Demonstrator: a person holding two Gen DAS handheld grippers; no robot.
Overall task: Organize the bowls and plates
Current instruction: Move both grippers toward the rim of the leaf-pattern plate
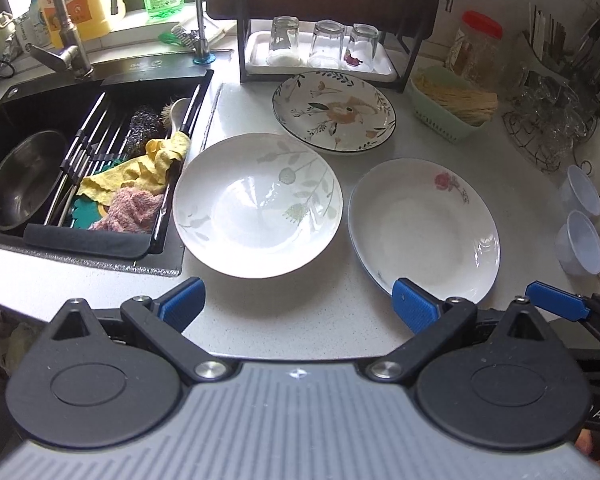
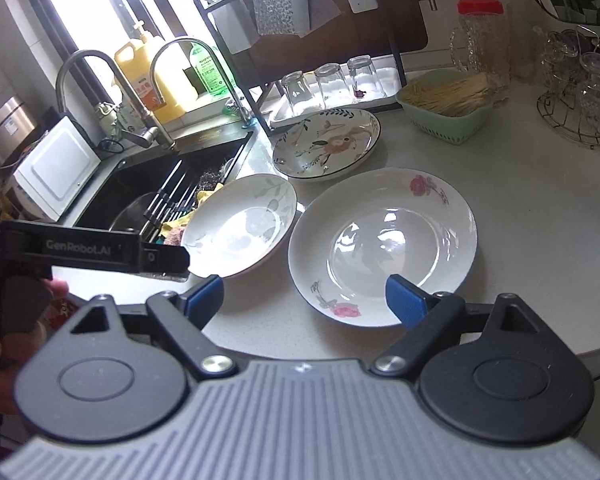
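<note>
Three plates lie on the white counter. A deep white plate with pale green leaves sits beside the sink. To its right is a white plate with pink roses. Behind them rests a flower-patterned plate with a dark rim. My left gripper hangs open over the counter's front, just short of both near plates. My right gripper is open too, empty, with its right pad over the rose plate's near rim.
A black sink with a rack, cloths and a steel bowl lies at the left. A rack with upturned glasses stands behind. A green basket, a wire glass stand and small plastic bowls crowd the right.
</note>
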